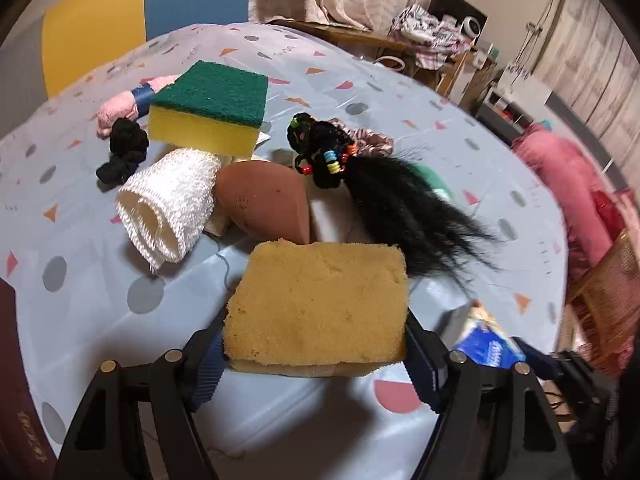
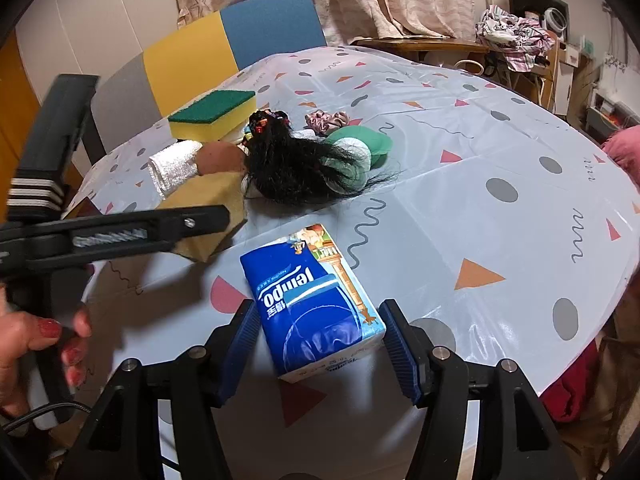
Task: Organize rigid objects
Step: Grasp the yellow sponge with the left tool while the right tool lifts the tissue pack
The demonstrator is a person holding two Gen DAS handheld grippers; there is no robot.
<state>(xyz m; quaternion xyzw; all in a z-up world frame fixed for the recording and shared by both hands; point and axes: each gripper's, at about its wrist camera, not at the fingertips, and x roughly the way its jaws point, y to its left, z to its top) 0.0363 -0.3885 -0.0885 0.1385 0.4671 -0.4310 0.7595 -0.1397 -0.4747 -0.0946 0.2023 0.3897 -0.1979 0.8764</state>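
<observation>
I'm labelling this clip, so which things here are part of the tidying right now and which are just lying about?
In hand:
- tan sponge, between the left tongs
- blue tissue pack, between the right tongs

Lying about:
- green-topped sponge
- white rolled cloth
- black hairpiece
- brown makeup sponge
- black scrunchie

A home: curtains (image 2: 360,0), laundry (image 2: 516,40), tablecloth (image 2: 480,140)

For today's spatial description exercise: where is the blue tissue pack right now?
In the right wrist view the blue tissue pack lies on the tablecloth between the right gripper fingers, near the tan sponge.
</observation>
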